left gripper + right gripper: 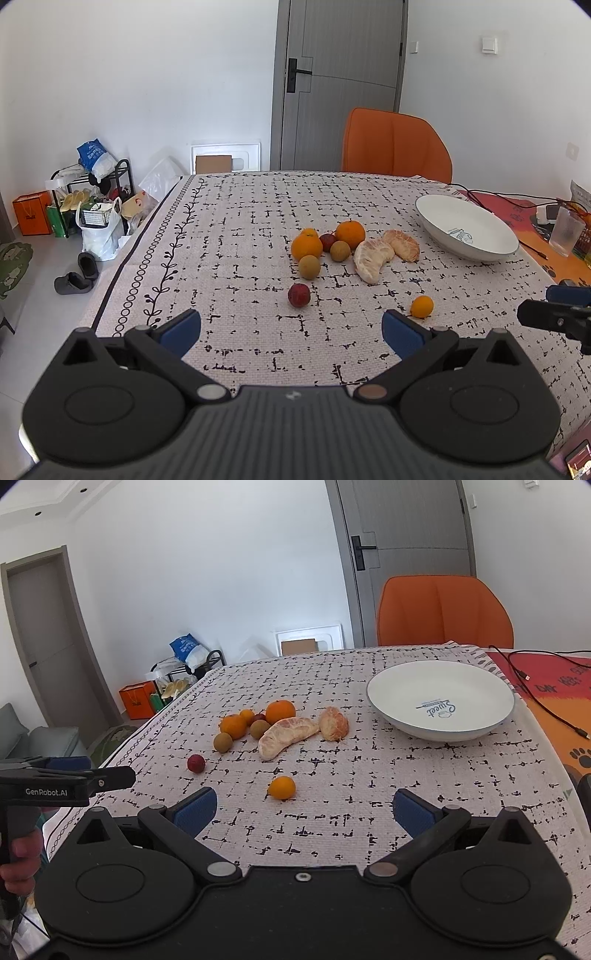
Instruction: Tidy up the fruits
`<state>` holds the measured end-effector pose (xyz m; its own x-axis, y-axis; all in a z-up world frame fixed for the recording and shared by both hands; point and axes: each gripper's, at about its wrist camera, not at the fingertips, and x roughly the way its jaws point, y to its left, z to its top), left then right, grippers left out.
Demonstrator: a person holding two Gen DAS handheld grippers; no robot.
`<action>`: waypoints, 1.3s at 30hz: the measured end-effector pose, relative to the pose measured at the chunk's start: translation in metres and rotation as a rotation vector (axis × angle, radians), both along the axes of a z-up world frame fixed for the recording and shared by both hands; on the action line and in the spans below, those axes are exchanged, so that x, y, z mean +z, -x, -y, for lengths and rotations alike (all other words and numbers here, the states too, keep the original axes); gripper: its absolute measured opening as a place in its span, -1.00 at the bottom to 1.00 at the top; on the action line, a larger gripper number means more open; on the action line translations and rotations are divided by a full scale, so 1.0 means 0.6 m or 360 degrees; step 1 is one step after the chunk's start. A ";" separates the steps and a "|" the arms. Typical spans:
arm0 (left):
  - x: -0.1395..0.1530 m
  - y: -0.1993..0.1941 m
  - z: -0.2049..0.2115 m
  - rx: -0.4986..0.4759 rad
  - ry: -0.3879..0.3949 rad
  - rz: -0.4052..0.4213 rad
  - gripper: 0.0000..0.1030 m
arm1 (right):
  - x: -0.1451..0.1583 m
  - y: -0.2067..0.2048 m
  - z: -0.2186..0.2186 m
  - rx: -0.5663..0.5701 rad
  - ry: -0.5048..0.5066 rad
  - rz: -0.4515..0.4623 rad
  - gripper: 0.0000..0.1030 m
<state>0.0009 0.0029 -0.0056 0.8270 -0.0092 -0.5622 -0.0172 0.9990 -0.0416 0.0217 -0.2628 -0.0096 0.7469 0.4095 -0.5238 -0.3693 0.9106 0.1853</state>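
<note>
Fruit lies scattered on the patterned tablecloth (240, 258): two oranges (306, 246) (350, 233), two brown longans (309, 266), a red plum (299, 294), a small kumquat (422, 306) and two peeled pomelo pieces (371, 258). An empty white plate (466, 227) sits at the right. My left gripper (291, 330) is open above the cloth, short of the plum. My right gripper (304, 810) is open too, just behind the kumquat (282, 787), with the plate (440, 700) ahead to the right and the pomelo (286, 735) in the middle.
An orange chair (395, 144) stands at the table's far side. Black cables (535, 698) and a clear glass (565, 230) lie on an orange mat at the right. Bags and a shoe rack (92, 199) clutter the floor to the left. A hand (20, 860) holds the left gripper's handle.
</note>
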 end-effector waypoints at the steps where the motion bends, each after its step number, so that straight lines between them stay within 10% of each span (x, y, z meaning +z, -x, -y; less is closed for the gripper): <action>1: 0.000 0.000 0.000 -0.0001 0.0000 0.0001 1.00 | 0.000 0.000 -0.001 0.0000 0.0004 0.0001 1.00; 39: 0.005 0.006 -0.002 -0.0023 0.0008 0.0029 1.00 | 0.001 0.002 -0.001 -0.0008 0.0016 -0.0001 1.00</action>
